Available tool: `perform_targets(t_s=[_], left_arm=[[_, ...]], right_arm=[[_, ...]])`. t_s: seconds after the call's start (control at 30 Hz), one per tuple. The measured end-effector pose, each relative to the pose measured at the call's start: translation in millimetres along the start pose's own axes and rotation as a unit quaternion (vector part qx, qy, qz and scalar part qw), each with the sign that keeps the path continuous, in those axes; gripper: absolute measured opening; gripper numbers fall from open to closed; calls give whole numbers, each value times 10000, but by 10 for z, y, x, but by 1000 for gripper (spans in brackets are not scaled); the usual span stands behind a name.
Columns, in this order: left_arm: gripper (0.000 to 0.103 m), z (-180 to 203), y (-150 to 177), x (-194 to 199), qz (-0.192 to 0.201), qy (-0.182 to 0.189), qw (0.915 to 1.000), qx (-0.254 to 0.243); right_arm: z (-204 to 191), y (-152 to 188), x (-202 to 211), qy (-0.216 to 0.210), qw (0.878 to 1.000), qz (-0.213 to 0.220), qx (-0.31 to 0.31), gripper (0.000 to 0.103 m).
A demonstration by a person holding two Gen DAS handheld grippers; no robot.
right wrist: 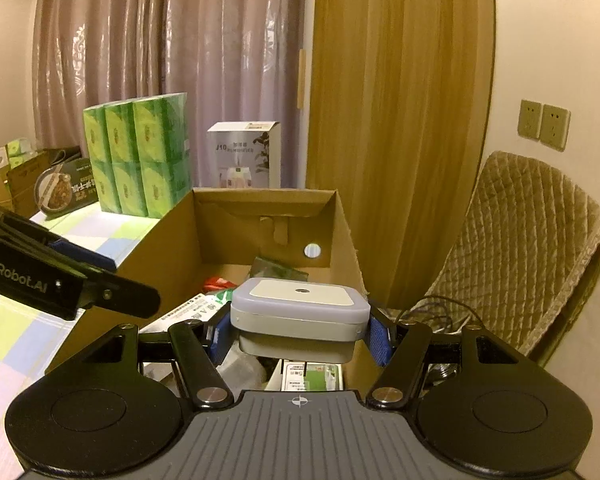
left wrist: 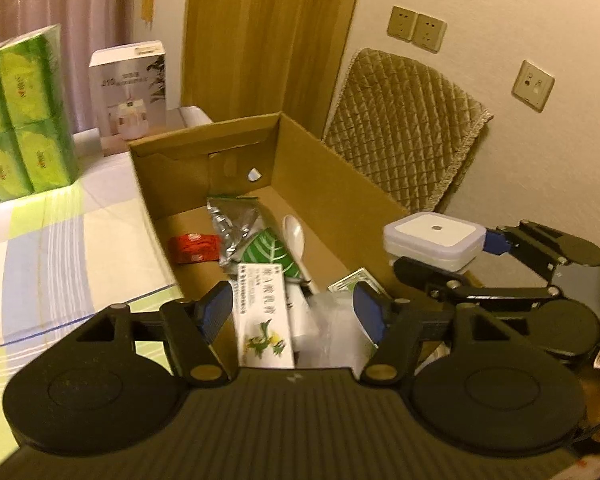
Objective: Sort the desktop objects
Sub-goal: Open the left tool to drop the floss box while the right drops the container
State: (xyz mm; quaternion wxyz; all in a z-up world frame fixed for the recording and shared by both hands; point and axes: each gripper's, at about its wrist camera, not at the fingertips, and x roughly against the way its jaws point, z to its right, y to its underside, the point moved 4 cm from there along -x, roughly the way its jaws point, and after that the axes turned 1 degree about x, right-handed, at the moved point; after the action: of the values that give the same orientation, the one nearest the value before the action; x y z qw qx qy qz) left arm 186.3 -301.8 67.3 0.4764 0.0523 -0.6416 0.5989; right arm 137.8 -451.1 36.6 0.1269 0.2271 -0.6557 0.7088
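An open cardboard box (left wrist: pixel 204 130) (right wrist: pixel 260 193) stands on the table. It holds a red packet (left wrist: pixel 196 246), a silver foil pouch (left wrist: pixel 232 224), a green leaf packet (left wrist: pixel 268 252), a white spoon (left wrist: pixel 296 236) and a white medicine carton (left wrist: pixel 262 316). My left gripper (left wrist: pixel 292 308) hovers over the box's near end, open. The carton lies below, between its blue pads, touching neither. My right gripper (right wrist: pixel 300 336) is shut on a white square lidded container (right wrist: pixel 300 308) (left wrist: pixel 432 240), held level above the box's near right corner.
A stack of green tissue packs (left wrist: pixel 20 112) (right wrist: pixel 140 160) and a white humidifier carton (left wrist: pixel 130 88) (right wrist: pixel 244 156) stand behind the box on the checked tablecloth (left wrist: pixel 60 240). A quilted chair back (left wrist: pixel 404 136) (right wrist: pixel 532 248) stands right of the box against the wall.
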Motion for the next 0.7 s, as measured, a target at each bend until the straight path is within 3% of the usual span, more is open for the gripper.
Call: perform_targets(t_s=[0.3, 0.57, 0.7], left_arm=[[67, -173, 109, 110, 8, -188, 9998, 115], [69, -205, 180, 215, 49, -172, 9998, 83], [75, -180, 250, 280, 71, -225, 9997, 11]], right_arm=[[-88, -58, -33, -395, 9991, 42, -114, 64], [-107, -17, 95, -220, 9997, 35, -114, 73], [-104, 38, 192, -159, 9997, 15, -188, 78]])
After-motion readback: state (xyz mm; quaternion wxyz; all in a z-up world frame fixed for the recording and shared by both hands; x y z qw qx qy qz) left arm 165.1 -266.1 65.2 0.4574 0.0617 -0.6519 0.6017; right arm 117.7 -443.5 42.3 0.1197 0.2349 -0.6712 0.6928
